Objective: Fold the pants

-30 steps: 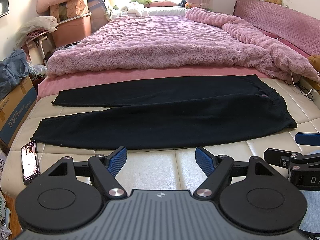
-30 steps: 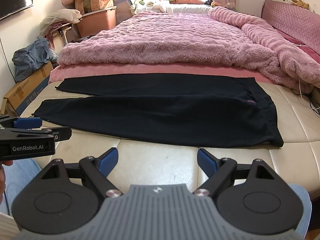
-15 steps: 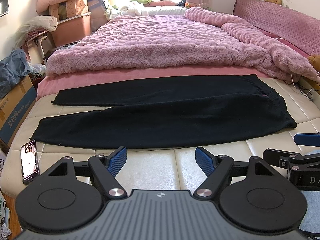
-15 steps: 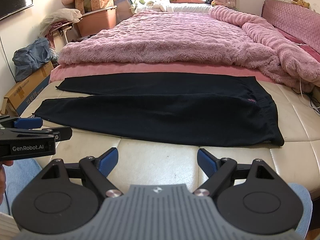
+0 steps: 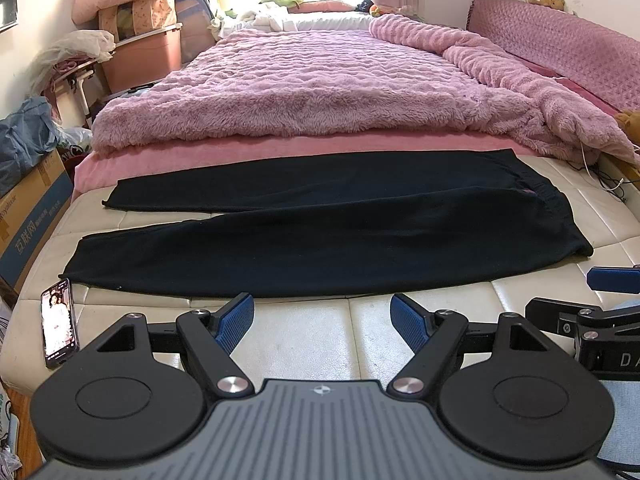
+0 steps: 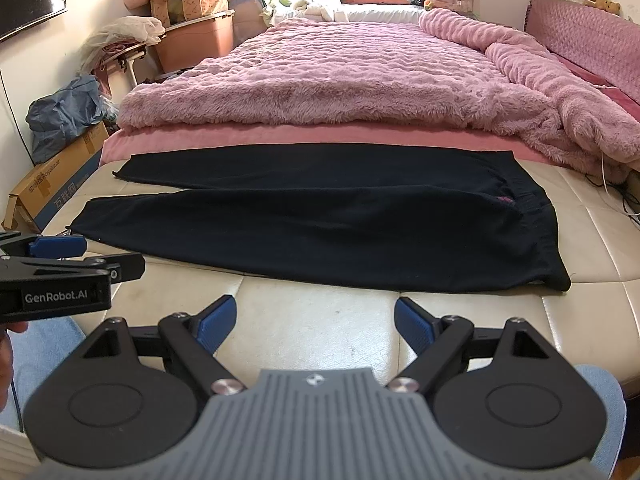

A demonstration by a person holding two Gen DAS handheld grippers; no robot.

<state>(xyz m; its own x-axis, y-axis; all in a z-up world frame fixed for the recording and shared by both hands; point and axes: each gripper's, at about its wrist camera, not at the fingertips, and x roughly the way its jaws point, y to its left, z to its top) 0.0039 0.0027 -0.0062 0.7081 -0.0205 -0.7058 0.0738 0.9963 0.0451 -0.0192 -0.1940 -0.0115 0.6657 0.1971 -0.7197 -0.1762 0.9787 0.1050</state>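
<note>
Black pants (image 5: pixel 328 236) lie flat across the cream mattress foot, waistband to the right, both legs pointing left and spread apart at the cuffs. They also show in the right wrist view (image 6: pixel 340 224). My left gripper (image 5: pixel 322 318) is open and empty, just short of the near leg's edge. My right gripper (image 6: pixel 316 322) is open and empty, also short of the pants' near edge. Each gripper shows at the side of the other's view: the right one (image 5: pixel 600 304) and the left one (image 6: pixel 80 256).
A phone (image 5: pixel 59 322) lies on the mattress's left front corner. A pink fluffy blanket (image 5: pixel 320 92) covers the bed behind the pants. A cardboard box (image 5: pixel 28 216) and bags stand on the floor at left. White cables (image 5: pixel 600 172) trail at right.
</note>
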